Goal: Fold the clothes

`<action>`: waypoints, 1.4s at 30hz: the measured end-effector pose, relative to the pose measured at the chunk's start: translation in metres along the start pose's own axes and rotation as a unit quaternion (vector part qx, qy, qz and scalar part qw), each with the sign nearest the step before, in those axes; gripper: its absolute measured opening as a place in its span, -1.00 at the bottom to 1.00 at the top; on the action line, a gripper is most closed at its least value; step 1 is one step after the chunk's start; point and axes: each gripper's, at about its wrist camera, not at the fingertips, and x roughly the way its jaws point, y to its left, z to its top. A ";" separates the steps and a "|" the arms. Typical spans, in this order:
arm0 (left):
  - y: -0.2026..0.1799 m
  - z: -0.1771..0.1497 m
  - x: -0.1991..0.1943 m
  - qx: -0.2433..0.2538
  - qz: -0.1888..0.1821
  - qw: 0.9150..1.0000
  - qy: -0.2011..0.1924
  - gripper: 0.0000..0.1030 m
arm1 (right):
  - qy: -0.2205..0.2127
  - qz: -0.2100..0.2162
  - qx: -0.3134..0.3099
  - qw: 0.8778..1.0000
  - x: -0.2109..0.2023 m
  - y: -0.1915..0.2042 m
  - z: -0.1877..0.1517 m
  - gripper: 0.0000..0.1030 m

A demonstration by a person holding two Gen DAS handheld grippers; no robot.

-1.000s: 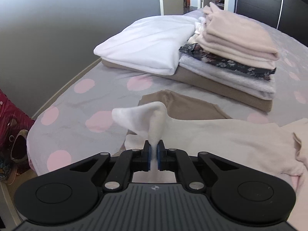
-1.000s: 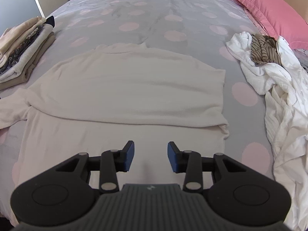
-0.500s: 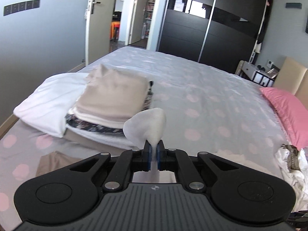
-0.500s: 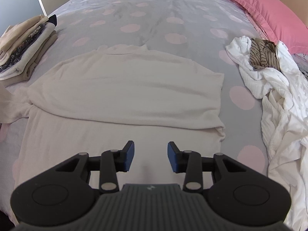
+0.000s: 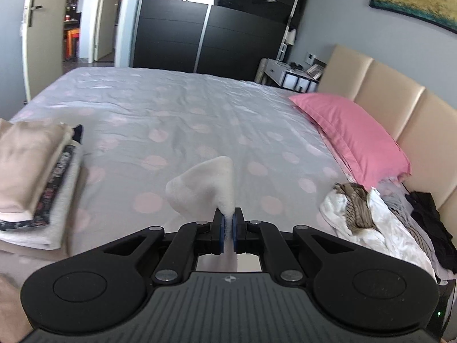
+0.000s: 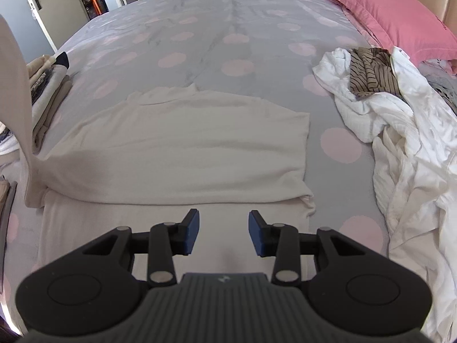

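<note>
Two claws work over a grey bed (image 6: 228, 23) dotted with pink spots. The left claw (image 5: 227, 230) is clamped on a sleeve (image 5: 207, 184) of the cream top, pinching the cloth between its blue pads so that the cuff end flops forward and left above the fingertips, lifted clear of the bed. In the right wrist view that same sleeve (image 6: 15, 108) rises as a pale strip at the left edge. The right claw (image 6: 223, 233) hangs with its fingers apart, holding nothing, just above the near part of the cream top (image 6: 182, 143), which lies flat across the near middle of the bed with one layer folded over another. A stack of folded clothes (image 5: 31, 171) sits by the left edge, a heap of unfolded laundry (image 6: 394, 131) by the right edge, and a pink pillow (image 5: 351, 134) at the far right corner.
</note>
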 end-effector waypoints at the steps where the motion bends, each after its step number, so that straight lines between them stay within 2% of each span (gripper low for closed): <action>1: -0.011 -0.003 0.012 0.010 -0.006 1.000 0.012 -0.93 | -0.001 -0.001 0.005 1.000 0.000 -0.004 0.001 -0.19; 6: -0.055 -0.027 0.071 0.067 -0.030 0.995 0.065 -0.93 | -0.008 -0.004 0.009 1.000 0.001 -0.014 0.009 -0.19; 11: -0.071 -0.062 0.107 0.097 -0.050 0.989 0.099 -0.88 | 0.002 0.002 -0.009 1.000 0.011 -0.009 0.012 -0.20; 13: -0.067 -0.070 0.112 0.093 -0.045 0.989 0.105 -0.77 | 0.003 0.006 -0.015 1.000 0.017 -0.006 0.012 -0.19; 15: -0.062 -0.074 0.113 0.089 -0.047 0.989 0.108 -0.51 | 0.003 0.009 -0.018 1.000 0.024 -0.003 0.012 -0.20; 17: -0.056 -0.075 0.110 0.088 -0.051 0.989 0.109 -0.45 | 0.005 0.007 -0.018 1.000 0.031 -0.002 0.012 -0.20; 24: -0.015 -0.082 0.095 0.101 0.006 0.989 0.109 -0.44 | -0.006 -0.002 -0.020 1.000 0.042 0.004 0.016 -0.20; 31: 0.042 -0.099 0.098 0.068 0.059 0.985 0.144 -0.44 | -0.028 0.009 -0.097 0.995 0.053 0.050 0.031 -0.20; 35: 0.073 -0.109 0.099 0.051 0.088 0.982 0.161 -0.44 | -0.019 0.026 -0.107 0.994 0.071 0.072 0.042 -0.20; 39: 0.090 -0.107 0.091 0.051 0.101 0.981 0.156 -0.44 | -0.007 0.034 -0.113 0.993 0.096 0.094 0.053 -0.20; 42: 0.104 -0.104 0.083 0.043 0.113 0.982 0.147 -0.44 | 0.002 0.022 -0.117 0.993 0.119 0.104 0.056 -0.20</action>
